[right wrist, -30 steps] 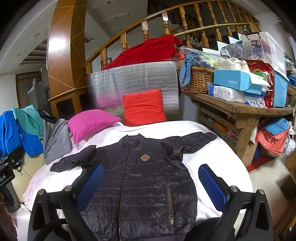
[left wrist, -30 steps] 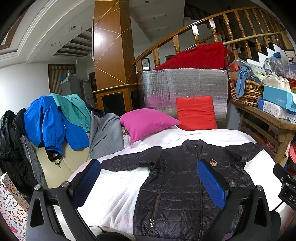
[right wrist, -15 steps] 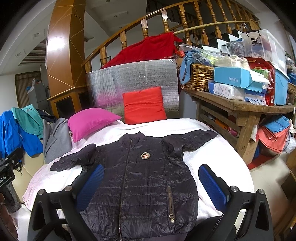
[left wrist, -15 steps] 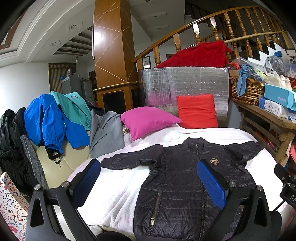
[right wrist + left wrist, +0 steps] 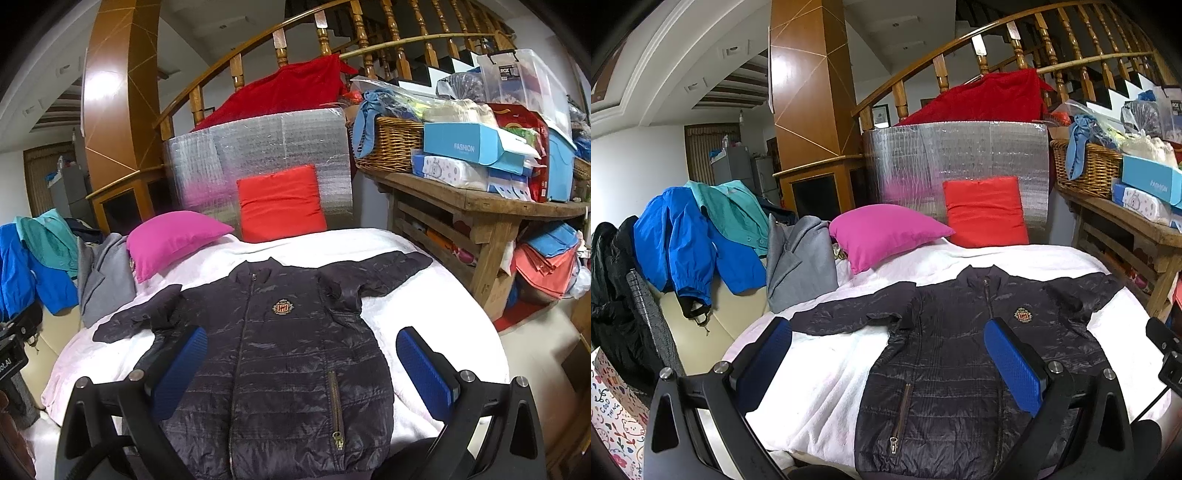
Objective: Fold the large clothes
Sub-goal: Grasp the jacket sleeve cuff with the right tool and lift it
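Both grippers, left (image 5: pixel 886 363) and right (image 5: pixel 303 365), hang low in frame with fingers wide apart, holding nothing. Beyond them, mid-frame, a dark jacket (image 5: pixel 288 343) lies face up on the white bed (image 5: pixel 424 306), sleeves spread. Farther, a pink pillow (image 5: pixel 173 240) and red cushion (image 5: pixel 280 203) sit at the bed's head.

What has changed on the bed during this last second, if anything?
Almost nothing. Both views drift slightly, so the grippers shifted a touch, but nothing was taken hold of or let go. The dark quilted puffer jacket stays spread flat on the white blanket, sleeves out. The left gripper and right gripper stay open above it.
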`<state>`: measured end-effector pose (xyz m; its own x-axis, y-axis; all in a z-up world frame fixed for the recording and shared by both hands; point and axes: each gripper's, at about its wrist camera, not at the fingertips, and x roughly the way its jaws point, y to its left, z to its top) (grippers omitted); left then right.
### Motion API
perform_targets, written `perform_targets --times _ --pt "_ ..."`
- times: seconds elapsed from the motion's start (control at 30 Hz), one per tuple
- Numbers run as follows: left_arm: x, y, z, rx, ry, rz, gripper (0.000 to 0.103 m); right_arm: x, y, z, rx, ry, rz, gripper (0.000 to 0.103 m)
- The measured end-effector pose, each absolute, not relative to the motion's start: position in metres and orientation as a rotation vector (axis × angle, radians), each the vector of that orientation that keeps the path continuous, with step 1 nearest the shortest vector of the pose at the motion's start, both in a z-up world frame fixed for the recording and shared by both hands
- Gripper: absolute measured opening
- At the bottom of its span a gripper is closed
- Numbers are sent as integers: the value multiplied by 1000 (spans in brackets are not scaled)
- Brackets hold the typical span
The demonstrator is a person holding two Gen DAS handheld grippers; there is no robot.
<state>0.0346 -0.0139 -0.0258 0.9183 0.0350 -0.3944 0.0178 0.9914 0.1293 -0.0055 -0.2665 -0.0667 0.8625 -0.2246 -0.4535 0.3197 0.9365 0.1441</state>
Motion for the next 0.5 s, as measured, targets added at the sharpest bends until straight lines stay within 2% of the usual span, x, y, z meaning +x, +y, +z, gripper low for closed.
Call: perform_targets --times 0.33,0.5 --pt "88 -31 -49 171 463 29 103 57 -326 -83 293 476 -331 103" --pt "162 -48 -100 160 594 -36 103 110 -407 -121 488 457 -261 103"
